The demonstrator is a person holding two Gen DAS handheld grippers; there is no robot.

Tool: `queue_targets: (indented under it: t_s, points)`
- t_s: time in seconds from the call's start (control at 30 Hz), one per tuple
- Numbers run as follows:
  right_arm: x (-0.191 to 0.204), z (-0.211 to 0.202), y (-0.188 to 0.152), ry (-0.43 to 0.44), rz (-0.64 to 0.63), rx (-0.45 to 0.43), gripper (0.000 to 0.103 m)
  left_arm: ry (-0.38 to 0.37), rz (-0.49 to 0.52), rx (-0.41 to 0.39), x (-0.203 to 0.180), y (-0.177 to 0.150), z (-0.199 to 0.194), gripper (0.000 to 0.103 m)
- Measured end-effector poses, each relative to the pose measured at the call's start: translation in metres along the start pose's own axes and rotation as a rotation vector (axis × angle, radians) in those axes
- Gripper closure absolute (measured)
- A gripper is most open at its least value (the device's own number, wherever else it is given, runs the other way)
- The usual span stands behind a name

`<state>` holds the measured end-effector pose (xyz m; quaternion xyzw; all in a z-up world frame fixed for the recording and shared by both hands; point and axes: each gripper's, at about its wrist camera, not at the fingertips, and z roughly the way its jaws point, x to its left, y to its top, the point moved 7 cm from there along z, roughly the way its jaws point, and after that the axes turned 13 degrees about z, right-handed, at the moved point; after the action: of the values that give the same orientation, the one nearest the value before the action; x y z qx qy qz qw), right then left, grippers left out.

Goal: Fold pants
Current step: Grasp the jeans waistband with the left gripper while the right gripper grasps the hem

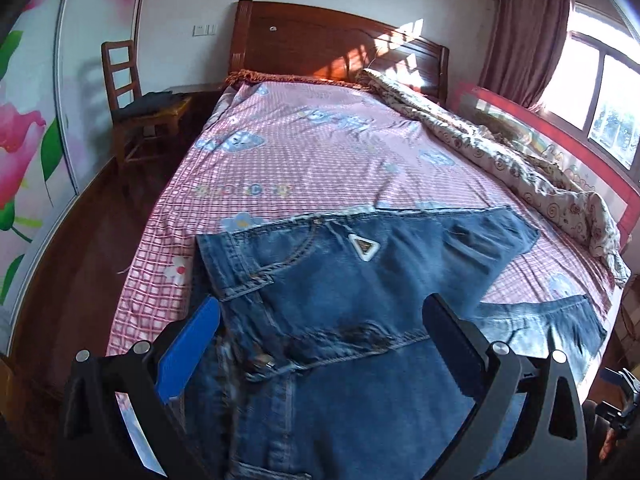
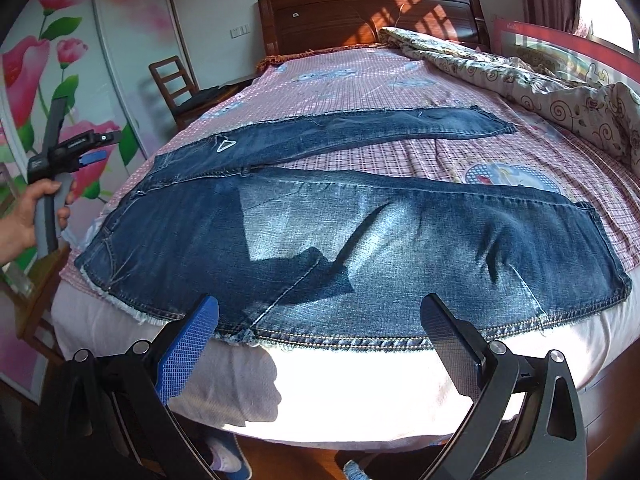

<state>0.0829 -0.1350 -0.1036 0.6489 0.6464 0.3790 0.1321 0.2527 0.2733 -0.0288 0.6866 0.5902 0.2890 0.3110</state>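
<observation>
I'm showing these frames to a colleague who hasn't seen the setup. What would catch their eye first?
The blue jeans dominate, spread flat across the near end of the bed's pink checked sheet, legs apart, a white triangular patch near the waist. Both grippers, left and right, hover with jaws open, holding nothing. A rumpled floral quilt lies along the bed's window side.

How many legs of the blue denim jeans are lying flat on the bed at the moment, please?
2. The far leg of the blue denim jeans stretches toward the floral quilt; the near leg runs along the bed's front edge. No part looks folded yet.
</observation>
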Motion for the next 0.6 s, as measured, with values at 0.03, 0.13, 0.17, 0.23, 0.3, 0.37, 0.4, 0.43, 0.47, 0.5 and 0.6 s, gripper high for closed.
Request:
queue_targets:
  t_s: [0.03,0.13,0.17,0.23,0.3,0.37,0.4,0.43,0.47,0.5,0.6]
  points:
    - [0.002,0.006,0.003,0.001,-0.003,0.011,0.003,0.002,-0.01,0.021,0.012,0.001,0.013,0.002]
    - [0.008,0.025,0.009,0.014,0.002,0.061,0.003,0.002,-0.057,0.068,0.045,-0.001,0.054,0.002]
    - [0.01,0.032,0.011,0.014,0.001,0.074,0.003,-0.014,-0.083,0.08,0.053,-0.002,0.068,0.002]
    - [0.014,0.042,0.015,0.021,0.001,0.088,0.003,-0.006,-0.109,0.111,0.069,-0.003,0.095,0.002]
    - [0.017,0.049,0.019,0.016,-0.004,0.094,0.003,0.008,-0.126,0.134,0.081,-0.005,0.118,0.002]
    - [0.018,0.056,0.022,0.012,-0.001,0.103,0.003,0.001,-0.148,0.143,0.092,-0.006,0.137,0.002]
    - [0.017,0.059,0.024,0.007,0.003,0.106,0.003,-0.005,-0.155,0.146,0.096,-0.006,0.144,0.002]
    - [0.016,0.063,0.024,0.005,0.008,0.112,0.003,-0.011,-0.158,0.148,0.099,-0.006,0.151,0.002]
    - [0.016,0.066,0.024,0.007,0.016,0.123,0.003,-0.022,-0.163,0.152,0.1,-0.007,0.156,0.002]
    - [0.015,0.069,0.024,0.007,0.022,0.133,0.003,-0.038,-0.171,0.163,0.101,-0.009,0.162,0.002]
    - [0.018,0.076,0.023,0.004,0.008,0.145,0.003,-0.092,-0.172,0.169,0.097,-0.012,0.17,0.014]
